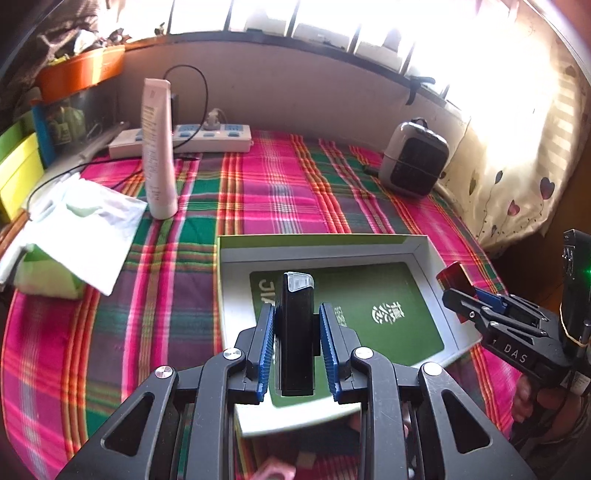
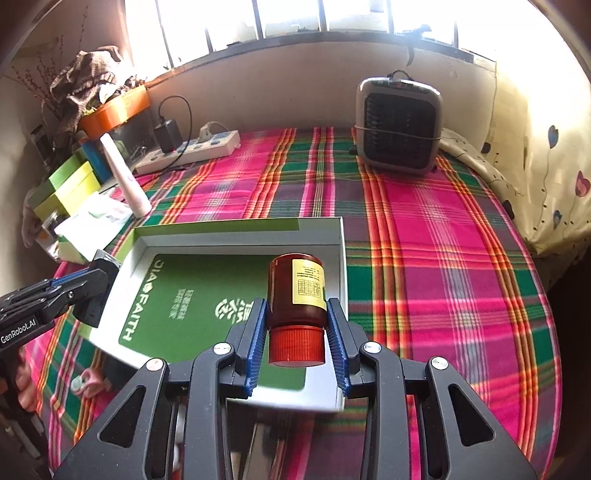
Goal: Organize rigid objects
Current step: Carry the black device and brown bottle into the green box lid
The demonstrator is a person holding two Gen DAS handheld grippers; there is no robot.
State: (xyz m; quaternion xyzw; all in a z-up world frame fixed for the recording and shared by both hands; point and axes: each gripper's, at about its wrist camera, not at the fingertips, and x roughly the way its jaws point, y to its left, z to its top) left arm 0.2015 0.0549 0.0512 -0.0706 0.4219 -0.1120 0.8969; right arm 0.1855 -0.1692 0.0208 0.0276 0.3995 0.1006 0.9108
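Box (image 2: 341, 258) card reads "JIAOFAITH"; left hand-held gripper (image 1: 297, 345) clamps black lighter (image 1: 296, 332), right hand-held gripper (image 2: 297, 338) yellow-labelled bottle (image 2: 297, 291).

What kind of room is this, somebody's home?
Most likely a lived-in room at home, not a lab: a plaid cloth covers the surface under a barred window, with a small heater and a power strip by the wall.

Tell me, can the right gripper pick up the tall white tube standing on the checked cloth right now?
Probably not. The right gripper is full: its fingers already clamp a red plastic bottle, and the tall white tube stands far off beyond the open white box.
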